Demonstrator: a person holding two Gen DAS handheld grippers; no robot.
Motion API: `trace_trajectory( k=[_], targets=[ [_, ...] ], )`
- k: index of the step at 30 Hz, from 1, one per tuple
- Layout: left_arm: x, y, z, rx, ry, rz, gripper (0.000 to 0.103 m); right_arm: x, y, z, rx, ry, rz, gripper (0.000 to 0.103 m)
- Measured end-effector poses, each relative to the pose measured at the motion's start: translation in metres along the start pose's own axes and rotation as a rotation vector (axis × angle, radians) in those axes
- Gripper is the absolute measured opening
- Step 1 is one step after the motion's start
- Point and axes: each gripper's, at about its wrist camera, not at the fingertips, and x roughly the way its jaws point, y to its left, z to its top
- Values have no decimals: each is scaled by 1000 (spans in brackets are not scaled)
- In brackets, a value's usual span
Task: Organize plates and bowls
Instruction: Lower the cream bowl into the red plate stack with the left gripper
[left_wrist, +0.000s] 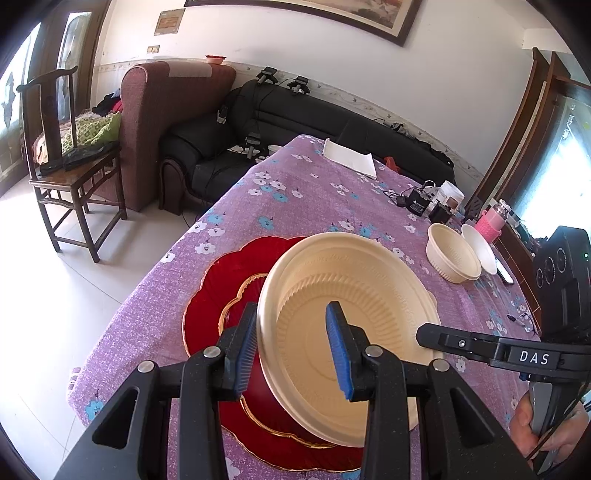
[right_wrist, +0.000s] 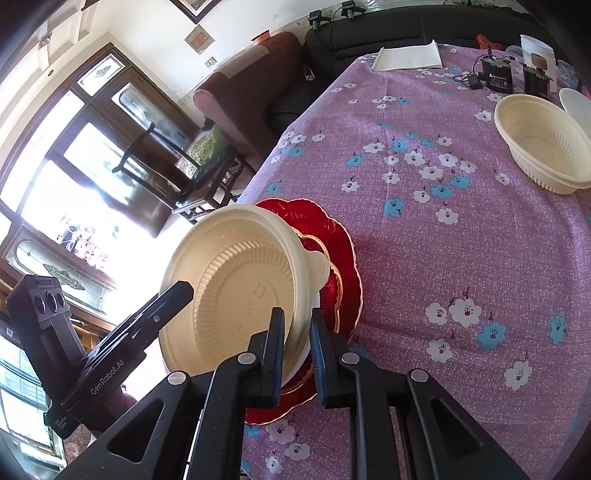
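Two grippers' jaws, left (left_wrist: 291, 347) and right (right_wrist: 297, 352), both clamped on cream bowl (left_wrist: 343, 332) rim.

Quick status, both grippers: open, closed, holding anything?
Left gripper: closed on the rim of the cream bowl.
Right gripper: closed on the same bowl's opposite rim.

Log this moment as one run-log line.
left gripper: shut on cream bowl rim | right gripper: shut on opposite rim | bowl: tilted over red plates | spare bowls: far right
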Motion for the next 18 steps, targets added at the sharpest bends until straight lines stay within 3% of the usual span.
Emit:
trace_trajectory(
  k=[18],
  targets=[
    [0, 2, 0, 3, -3, 3, 36, -2, -4, -1, 5, -6, 7, 17]
  ],
)
